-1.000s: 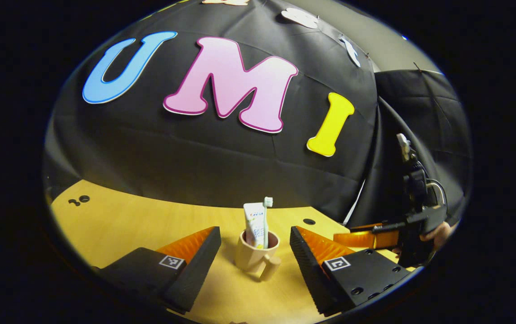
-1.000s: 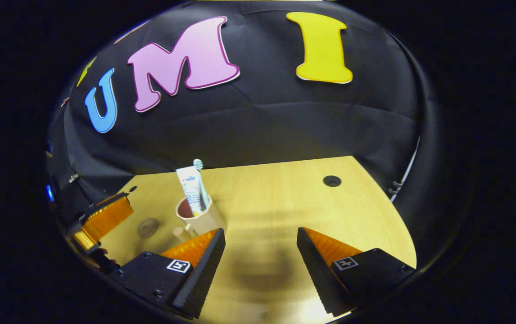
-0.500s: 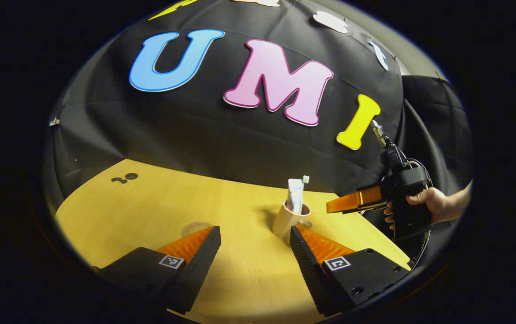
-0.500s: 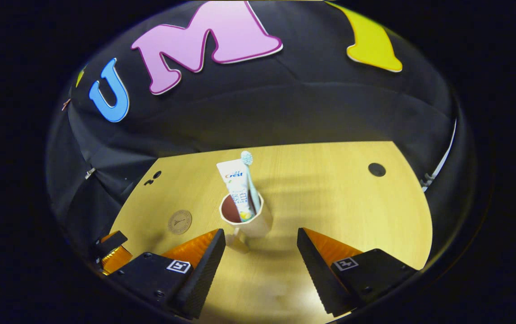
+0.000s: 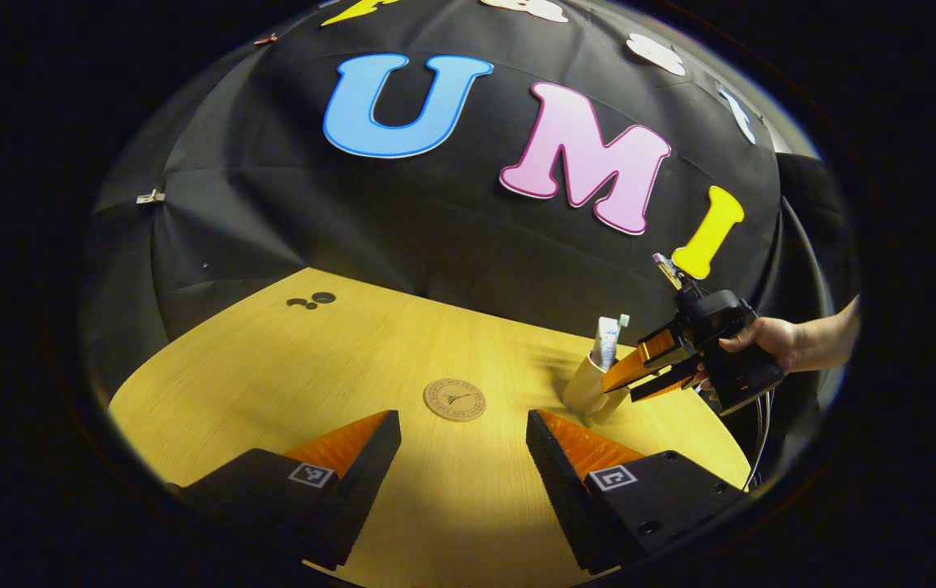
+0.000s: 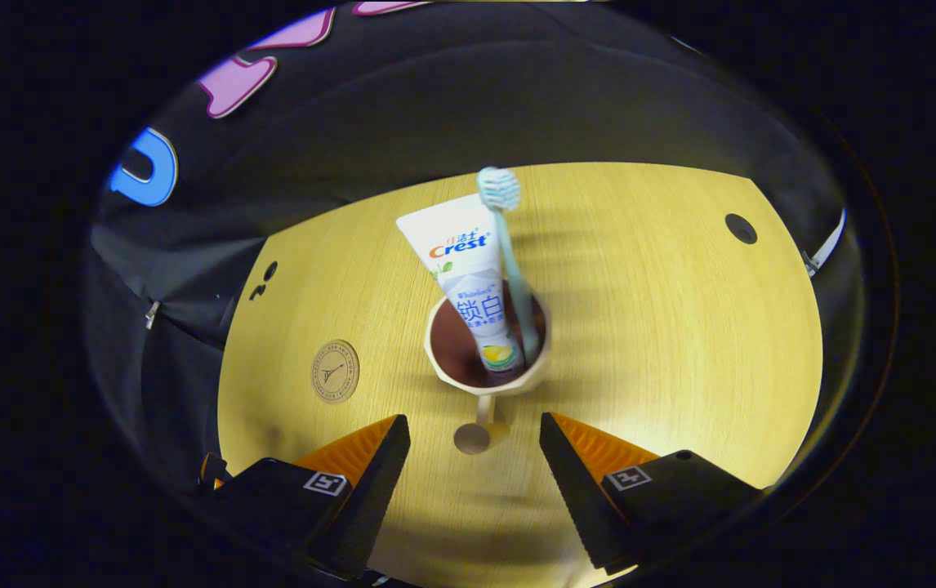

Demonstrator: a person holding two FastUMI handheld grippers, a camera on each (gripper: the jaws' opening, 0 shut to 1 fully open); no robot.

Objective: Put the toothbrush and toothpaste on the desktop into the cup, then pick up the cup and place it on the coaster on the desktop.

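In the right gripper view the cup (image 6: 488, 359) stands on the tabletop (image 6: 664, 327) just ahead of the right gripper (image 6: 474, 445), its handle pointing back between the spread fingers. The toothpaste (image 6: 464, 278) and toothbrush (image 6: 509, 245) stand inside the cup. The coaster (image 6: 334, 371) lies to the cup's left, apart from it. In the left gripper view the coaster lies ahead of the left gripper (image 5: 463, 437).

toothbrush (image 6: 507, 245), toothpaste (image 6: 468, 286) upright in cup (image 6: 488, 377)

Dim booth, bright desktop (image 6: 664, 327), fisheye warp

One cup (image 6: 488, 359), one toothbrush (image 6: 504, 237), one toothpaste (image 6: 461, 269), one coaster (image 6: 335, 371)
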